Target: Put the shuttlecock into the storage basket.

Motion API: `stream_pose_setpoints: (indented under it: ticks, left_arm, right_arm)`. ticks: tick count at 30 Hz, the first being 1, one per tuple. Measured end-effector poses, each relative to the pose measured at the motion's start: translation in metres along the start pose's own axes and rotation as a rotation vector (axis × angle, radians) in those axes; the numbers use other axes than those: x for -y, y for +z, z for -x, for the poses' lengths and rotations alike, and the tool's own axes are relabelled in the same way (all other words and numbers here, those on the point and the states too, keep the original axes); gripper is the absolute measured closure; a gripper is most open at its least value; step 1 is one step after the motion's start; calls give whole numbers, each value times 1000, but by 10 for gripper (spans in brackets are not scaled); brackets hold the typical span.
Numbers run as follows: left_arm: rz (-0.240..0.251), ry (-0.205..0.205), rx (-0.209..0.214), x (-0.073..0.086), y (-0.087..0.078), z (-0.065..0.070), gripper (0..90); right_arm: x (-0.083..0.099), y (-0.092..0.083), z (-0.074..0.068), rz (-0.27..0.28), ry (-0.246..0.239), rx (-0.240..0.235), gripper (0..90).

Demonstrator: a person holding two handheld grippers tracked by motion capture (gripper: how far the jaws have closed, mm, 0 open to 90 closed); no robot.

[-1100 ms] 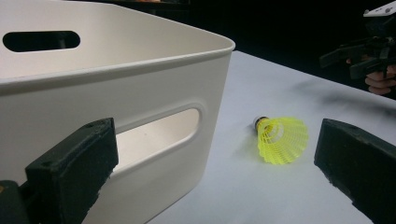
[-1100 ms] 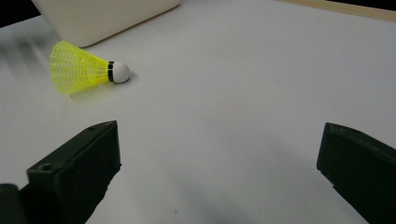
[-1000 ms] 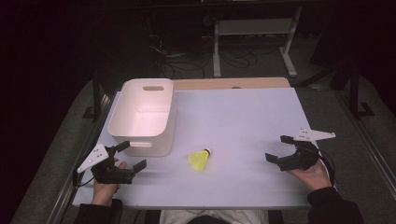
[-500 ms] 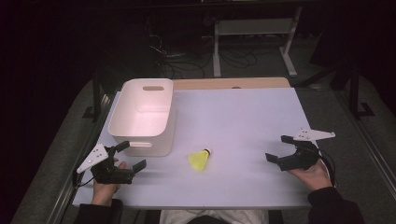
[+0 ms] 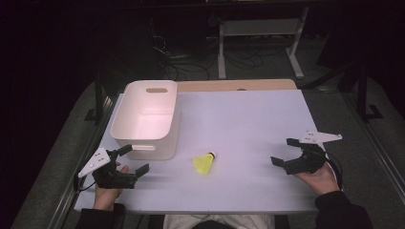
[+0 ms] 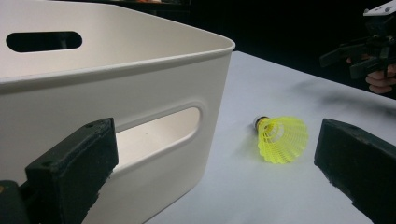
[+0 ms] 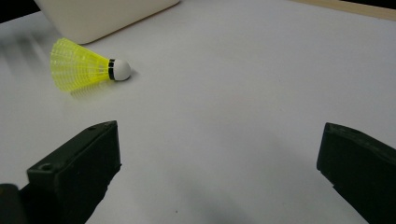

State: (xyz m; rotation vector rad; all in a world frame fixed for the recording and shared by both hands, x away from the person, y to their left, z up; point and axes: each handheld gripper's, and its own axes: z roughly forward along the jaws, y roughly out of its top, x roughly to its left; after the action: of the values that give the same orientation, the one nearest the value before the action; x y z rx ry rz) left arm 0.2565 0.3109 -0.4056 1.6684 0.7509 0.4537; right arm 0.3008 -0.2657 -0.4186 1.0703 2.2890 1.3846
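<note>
A yellow shuttlecock (image 5: 205, 163) with a white cork tip lies on its side on the white table top (image 5: 239, 124), just right of the white tub (image 5: 146, 119). In the left gripper view the shuttlecock (image 6: 281, 138) lies ahead and to the right, next to the tub's (image 6: 116, 102) handle wall. In the right gripper view the shuttlecock (image 7: 86, 66) is ahead at the upper left. My left gripper (image 5: 133, 160) rests open at the tub's near corner. Near the table's right edge, my right gripper (image 5: 284, 152) is held open. Both are empty.
The tub (image 7: 102, 14) looks empty inside. A bare wooden strip (image 5: 234, 85) runs along the table's far edge. Beyond it stand a metal frame (image 5: 260, 33) and cables on a dark floor. Metal rails flank the table on both sides.
</note>
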Motion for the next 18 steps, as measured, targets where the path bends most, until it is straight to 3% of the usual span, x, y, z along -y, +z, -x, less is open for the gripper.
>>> stream_pose_setpoints:
  ticks: [18]
  left_arm:
    - [-2, 1, -6, 1, -1, 0, 0]
  right_arm:
    - [-14, -7, -5, 5, -5, -18, 0]
